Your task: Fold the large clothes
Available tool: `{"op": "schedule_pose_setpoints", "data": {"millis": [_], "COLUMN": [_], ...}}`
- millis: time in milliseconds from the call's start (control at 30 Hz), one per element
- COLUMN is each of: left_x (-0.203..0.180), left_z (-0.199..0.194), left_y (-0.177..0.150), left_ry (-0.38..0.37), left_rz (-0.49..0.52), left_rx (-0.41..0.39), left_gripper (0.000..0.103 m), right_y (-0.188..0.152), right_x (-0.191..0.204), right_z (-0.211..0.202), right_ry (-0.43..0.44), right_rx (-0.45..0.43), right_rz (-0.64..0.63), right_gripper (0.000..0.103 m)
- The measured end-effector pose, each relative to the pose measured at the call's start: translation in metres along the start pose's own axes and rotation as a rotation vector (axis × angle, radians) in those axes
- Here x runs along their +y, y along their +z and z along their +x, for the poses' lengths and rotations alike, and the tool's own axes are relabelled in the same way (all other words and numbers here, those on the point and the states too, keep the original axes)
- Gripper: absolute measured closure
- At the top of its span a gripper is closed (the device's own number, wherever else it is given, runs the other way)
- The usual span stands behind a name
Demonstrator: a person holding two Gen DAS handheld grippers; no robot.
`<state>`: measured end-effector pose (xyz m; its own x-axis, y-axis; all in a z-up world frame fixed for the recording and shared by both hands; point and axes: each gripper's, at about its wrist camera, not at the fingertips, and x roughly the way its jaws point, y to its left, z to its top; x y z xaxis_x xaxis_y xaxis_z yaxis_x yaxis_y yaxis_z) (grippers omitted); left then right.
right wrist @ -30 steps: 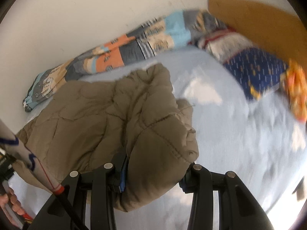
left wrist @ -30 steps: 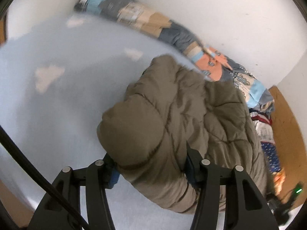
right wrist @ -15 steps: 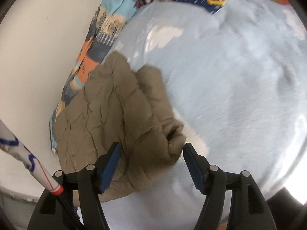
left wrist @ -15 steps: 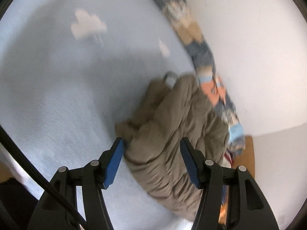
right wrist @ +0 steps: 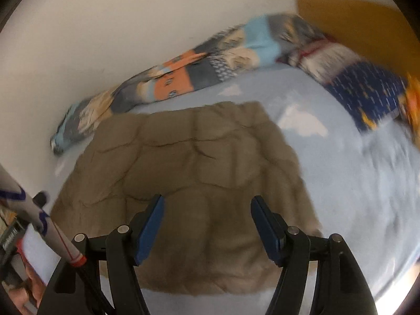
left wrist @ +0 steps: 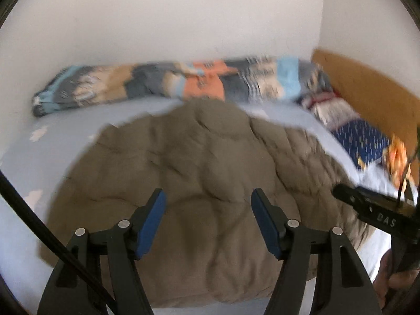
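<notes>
The padded brown jacket [right wrist: 189, 173] lies spread flat on the pale blue bed sheet [right wrist: 354, 183], roughly square now, its far edge running alongside the rolled patchwork blanket [right wrist: 183, 78] at the wall. It sits straight ahead of and below both tools, so neither has to swing sideways to reach it. Its near edge looks the closest part to them. The left gripper [left wrist: 207, 220] hangs over the middle of the jacket, jaws opening, blue pads clear of the cloth with nothing pinched between them. The right gripper [right wrist: 207, 220] stands over the near right part, jaws apart and empty too. In the left view the other tool shows at the far right beside the jacket's edge, so I'd judge the right hand nearer the right-hand side and the left hand nearer the left. The next fold likely turns on taking that near edge, one hand to each corner
</notes>
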<state>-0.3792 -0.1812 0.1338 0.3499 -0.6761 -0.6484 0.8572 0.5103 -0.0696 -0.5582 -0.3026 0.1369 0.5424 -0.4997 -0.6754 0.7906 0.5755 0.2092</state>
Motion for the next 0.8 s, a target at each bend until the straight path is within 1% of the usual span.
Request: {"op": "schedule_pose_setpoints", "data": {"millis": [67, 100, 133, 167, 233, 267, 400, 500, 567, 700, 800], "left_x": [-0.001, 0.001, 0.008, 0.012, 0.016, 0.014, 0.009, 0.007, 0.004, -0.002, -0.005], "left_z": [0.023, 0.031, 0.04, 0.045, 0.053, 0.056, 0.061, 0.062, 0.06, 0.045, 0.035], "left_y": [-0.002, -0.003, -0.005, -0.007, -0.012, -0.013, -0.022, -0.023, -0.026, -0.028, -0.024], "left_ry": [0.028, 0.022, 0.013, 0.008, 0.002, 0.015, 0.053, 0.061, 0.07, 0.102, 0.125], "left_rz": [-0.014, -0.028, -0.056, -0.071, -0.075, -0.059, -0.02, -0.013, -0.01, 0.013, 0.043], "left_rx": [0.057, 0.076, 0.099, 0.11, 0.135, 0.139, 0.138, 0.128, 0.113, 0.066, 0.021], "left_gripper": [0.036, 0.035, 0.028, 0.025, 0.025, 0.024, 0.024, 0.024, 0.024, 0.024, 0.024], "right_y": [0.001, 0.0, -0.001, -0.003, -0.007, -0.008, -0.012, -0.012, -0.011, -0.008, -0.004], "right_x": [0.006, 0.004, 0.001, -0.002, -0.004, -0.003, 0.007, 0.009, 0.009, 0.007, 0.004], "right_z": [0.018, 0.027, 0.037, 0.049, 0.064, 0.07, 0.08, 0.085, 0.085, 0.082, 0.073], "right_ry": [-0.004, -0.002, -0.011, -0.019, -0.019, -0.025, -0.099, -0.124, -0.13, -0.131, -0.105], "right_rx": [0.029, 0.045, 0.067, 0.099, 0.14, 0.146, 0.172, 0.182, 0.185, 0.183, 0.171], "right_rz": [-0.008, 0.004, 0.013, 0.015, 0.017, 0.01, -0.058, -0.068, -0.065, -0.042, -0.004], "right_gripper": [0.03, 0.03, 0.03, 0.03, 0.029, 0.027, 0.025, 0.024, 0.023, 0.023, 0.023]}}
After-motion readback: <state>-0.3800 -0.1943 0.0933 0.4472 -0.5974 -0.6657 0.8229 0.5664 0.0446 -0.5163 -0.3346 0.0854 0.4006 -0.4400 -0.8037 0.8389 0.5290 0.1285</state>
